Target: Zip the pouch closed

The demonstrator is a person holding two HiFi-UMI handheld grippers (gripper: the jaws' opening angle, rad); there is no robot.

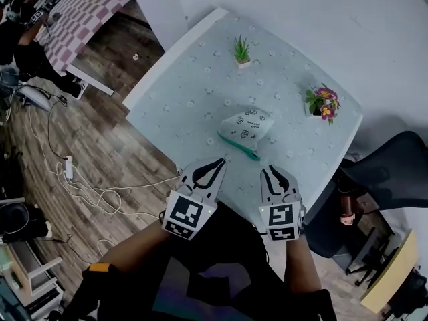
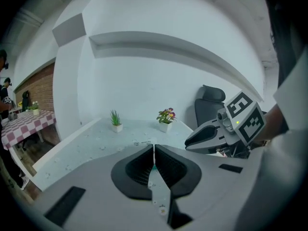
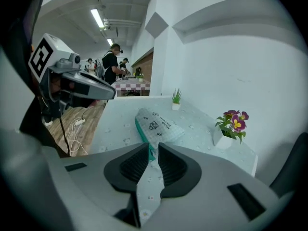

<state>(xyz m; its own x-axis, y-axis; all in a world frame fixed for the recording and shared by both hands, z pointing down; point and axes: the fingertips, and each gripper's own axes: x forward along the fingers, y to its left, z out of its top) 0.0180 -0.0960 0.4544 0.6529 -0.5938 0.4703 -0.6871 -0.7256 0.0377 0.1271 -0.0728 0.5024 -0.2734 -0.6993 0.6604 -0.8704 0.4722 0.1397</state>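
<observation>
While both claws are hovering short of the table's [image 1: 194, 92] near edge, neither is touching the pouch. The left gripper [image 1: 216, 164] is sitting at about 7 o'clock from the pouch with its jaws pressed together on nothing. The right gripper [image 1: 271, 172] is sitting at about 5 o'clock with its jaws spread a little and empty, and its own view is looking through the gap at the pouch's teal edge.

The pouch [image 1: 247, 124] is lying flat near the middle of the table, at 12 o'clock from the grippers and well apart from them. Its teal zipper edge [image 1: 238, 146] is facing them. The zip pull is too small to make out, so how far the zip is already running is unclear.

This looks like the approach, with zipping not yet begun. Next, one claw probably needs to be pinning the fabric by the zipper while the other is pinching the pull.

Farther off, a small green plant [image 1: 241, 51] is standing at 12 o'clock and a flower pot [image 1: 323, 103] at 2 o'clock.
</observation>
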